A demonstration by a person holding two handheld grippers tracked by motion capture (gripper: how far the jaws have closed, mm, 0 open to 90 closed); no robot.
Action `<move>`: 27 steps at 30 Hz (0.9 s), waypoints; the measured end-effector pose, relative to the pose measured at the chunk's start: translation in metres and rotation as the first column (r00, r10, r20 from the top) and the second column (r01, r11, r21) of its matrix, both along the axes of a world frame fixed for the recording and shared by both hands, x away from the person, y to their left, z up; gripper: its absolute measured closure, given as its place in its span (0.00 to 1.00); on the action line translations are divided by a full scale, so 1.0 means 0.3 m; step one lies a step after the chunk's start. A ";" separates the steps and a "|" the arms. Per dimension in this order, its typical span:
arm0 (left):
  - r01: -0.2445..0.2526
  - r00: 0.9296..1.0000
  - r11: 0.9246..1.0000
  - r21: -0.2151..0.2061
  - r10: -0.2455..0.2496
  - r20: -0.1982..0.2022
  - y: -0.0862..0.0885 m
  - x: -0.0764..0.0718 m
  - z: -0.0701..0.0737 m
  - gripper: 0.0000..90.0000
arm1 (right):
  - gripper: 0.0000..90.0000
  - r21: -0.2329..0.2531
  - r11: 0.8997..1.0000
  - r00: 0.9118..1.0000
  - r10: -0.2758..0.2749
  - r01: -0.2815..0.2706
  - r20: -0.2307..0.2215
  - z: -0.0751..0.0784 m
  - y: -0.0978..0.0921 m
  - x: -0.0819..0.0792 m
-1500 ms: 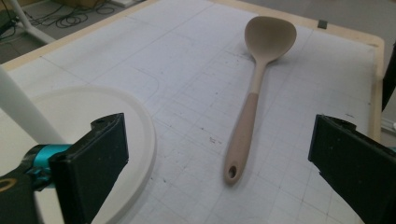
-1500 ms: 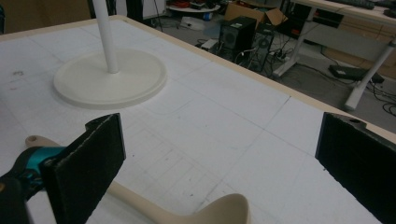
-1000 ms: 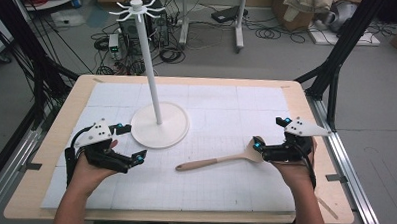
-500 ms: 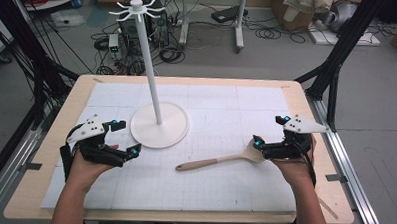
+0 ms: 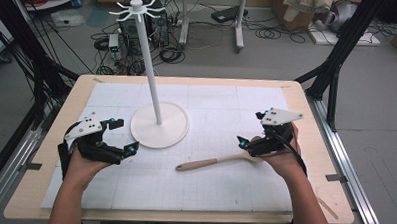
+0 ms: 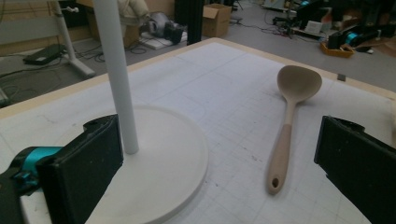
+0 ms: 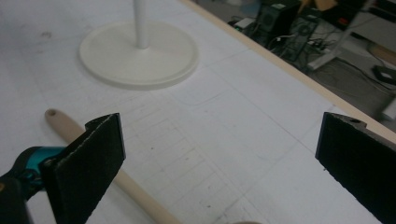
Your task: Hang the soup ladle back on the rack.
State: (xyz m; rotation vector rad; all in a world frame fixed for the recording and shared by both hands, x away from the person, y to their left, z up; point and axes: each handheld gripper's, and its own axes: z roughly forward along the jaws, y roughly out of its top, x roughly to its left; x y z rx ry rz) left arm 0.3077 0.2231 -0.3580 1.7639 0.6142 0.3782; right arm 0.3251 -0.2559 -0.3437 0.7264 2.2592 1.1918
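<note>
A beige wooden spoon [image 5: 208, 162] lies flat on the white mat, its bowl next to my right hand and its handle pointing left. My right gripper [image 5: 250, 128] stands open just above the bowl end, nothing between its jaws. A tall white stand rises from a round base [image 5: 159, 126], with hooks at its top [image 5: 137, 6]. My left gripper [image 5: 126, 135] is open beside the base's left rim. In the left gripper view [image 6: 219, 163] the pole [image 6: 116, 70] and the spoon [image 6: 287, 121] show between the jaws. The right gripper view [image 7: 219, 158] shows the handle [image 7: 140, 196] and base [image 7: 140, 56].
The white gridded mat [image 5: 266, 97] covers most of a wooden table [image 5: 335, 207]. Black frame legs [image 5: 335, 62] stand at the table's corners. Cables, boxes and equipment lie on the floor [image 5: 209, 46] beyond the far edge.
My left gripper has shifted slightly to the left beside the stand's base. The right gripper and the spoon have stayed in place.
</note>
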 end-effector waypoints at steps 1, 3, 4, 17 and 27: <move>0.000 1.000 1.000 0.000 0.000 0.000 0.000 0.000 0.000 0.02 | 0.00 0.000 1.000 1.000 0.000 0.000 0.000 0.000 0.000 0.000; 0.003 1.000 1.000 0.002 -0.003 -0.001 -0.003 -0.003 0.001 0.02 | 0.00 -0.040 0.998 0.999 0.041 -0.041 -0.020 0.003 0.030 0.014; 0.004 1.000 1.000 -0.001 -0.004 0.001 -0.004 -0.005 0.002 0.02 | 0.00 -0.048 0.997 0.998 0.053 -0.054 -0.024 0.002 0.039 0.020; 0.031 0.999 0.999 -0.010 -0.031 0.008 -0.016 -0.014 -0.001 0.02 | 0.00 -0.219 0.955 0.968 0.162 -0.203 -0.192 -0.084 0.209 0.091; 0.047 0.999 0.999 -0.015 -0.047 0.021 -0.009 -0.023 -0.014 0.02 | 0.00 -0.310 0.912 0.938 0.177 -0.270 -0.297 -0.172 0.294 0.116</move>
